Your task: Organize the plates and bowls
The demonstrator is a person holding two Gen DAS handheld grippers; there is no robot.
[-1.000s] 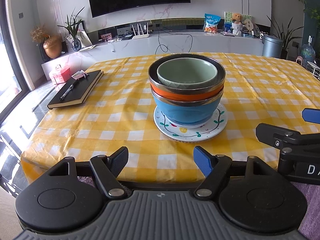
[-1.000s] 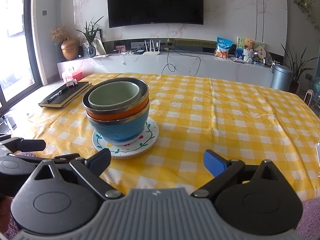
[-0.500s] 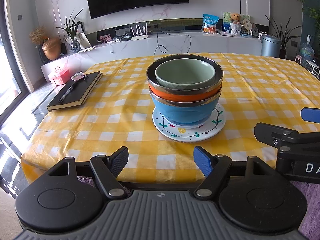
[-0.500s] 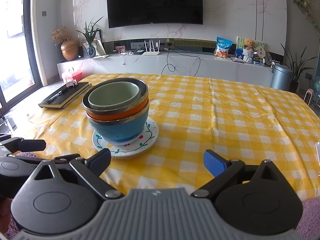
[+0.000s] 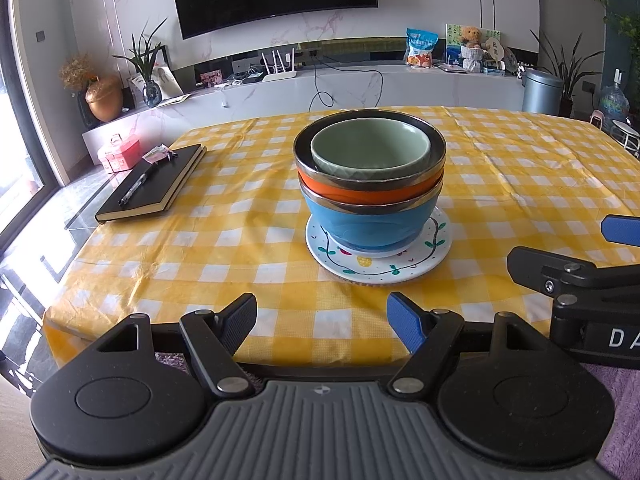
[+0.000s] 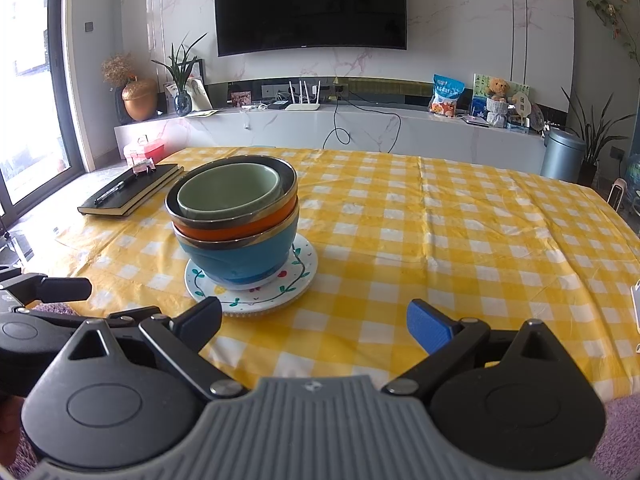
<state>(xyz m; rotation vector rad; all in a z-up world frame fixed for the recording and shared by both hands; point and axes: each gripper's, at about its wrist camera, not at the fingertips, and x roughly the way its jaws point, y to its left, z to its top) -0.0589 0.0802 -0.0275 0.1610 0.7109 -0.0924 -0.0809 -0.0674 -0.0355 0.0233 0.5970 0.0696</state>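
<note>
Nothing is moving between the earlier frames and now: both my grippers are hanging where they were, short of the near table edge, and the stack is sitting unchanged.

Nearest me, my left gripper (image 5: 322,314) is standing with jaws spread and holding nothing; my right gripper (image 6: 314,320) is doing the same, just beside it.

Farther in, on the yellow checked tablecloth (image 5: 240,240), the painted plate (image 5: 400,268) is carrying the blue bowl (image 5: 368,224), with the orange bowl (image 5: 360,191) nested in that and the green bowl (image 5: 370,150) sitting off-centre inside.

I am judging the stack top-heavy: a push at the rim could be tipping it or sliding the plate, and beyond it the black notebook (image 5: 154,184) with its pen is lying well apart
</note>
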